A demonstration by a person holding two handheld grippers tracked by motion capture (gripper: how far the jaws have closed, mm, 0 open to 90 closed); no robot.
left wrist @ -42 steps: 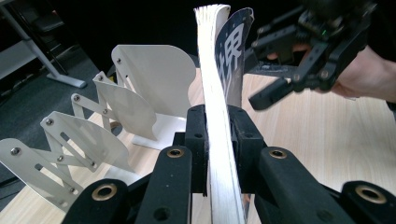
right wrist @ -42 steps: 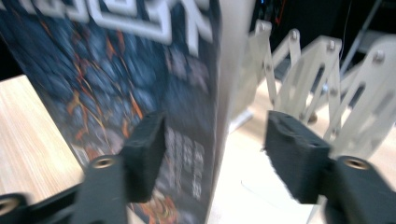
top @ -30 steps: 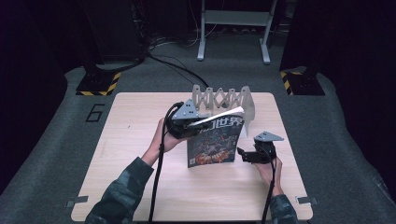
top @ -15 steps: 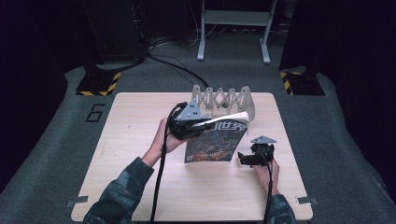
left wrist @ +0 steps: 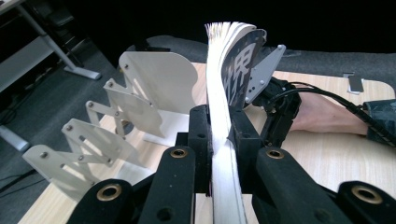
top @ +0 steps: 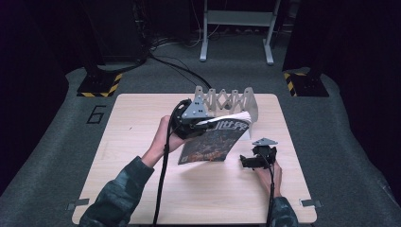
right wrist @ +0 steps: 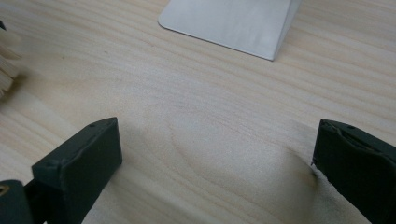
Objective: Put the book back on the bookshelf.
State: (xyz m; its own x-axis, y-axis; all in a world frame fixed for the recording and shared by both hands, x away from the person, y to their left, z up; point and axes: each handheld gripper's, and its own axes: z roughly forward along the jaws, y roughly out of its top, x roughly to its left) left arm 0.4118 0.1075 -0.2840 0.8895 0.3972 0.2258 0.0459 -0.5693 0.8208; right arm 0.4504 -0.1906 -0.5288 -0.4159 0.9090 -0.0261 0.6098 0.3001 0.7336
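Note:
A magazine [top: 212, 143] with a dark cover and white characters hangs tilted above the table's middle. My left gripper [top: 202, 124] is shut on its upper edge, just in front of a white accordion file rack [top: 227, 100]. In the left gripper view the jaws [left wrist: 219, 128] clamp the magazine's page block [left wrist: 223, 88], and the rack's plates [left wrist: 154, 91] stand to the left. My right gripper [top: 245, 161] rests low on the table to the right of the magazine, apart from it. Its jaws [right wrist: 215, 149] stand wide open over bare wood.
The wooden table [top: 132, 142] has open room at left and front. A flat base plate of the rack [right wrist: 231, 21] lies just ahead of the right gripper. Beyond the table are a metal stand [top: 236, 28], cables and hazard-striped feet [top: 97, 87].
The left gripper has drawn the magazine slightly back toward the rack. The right gripper has slid a little left and toward the table's front, still open.

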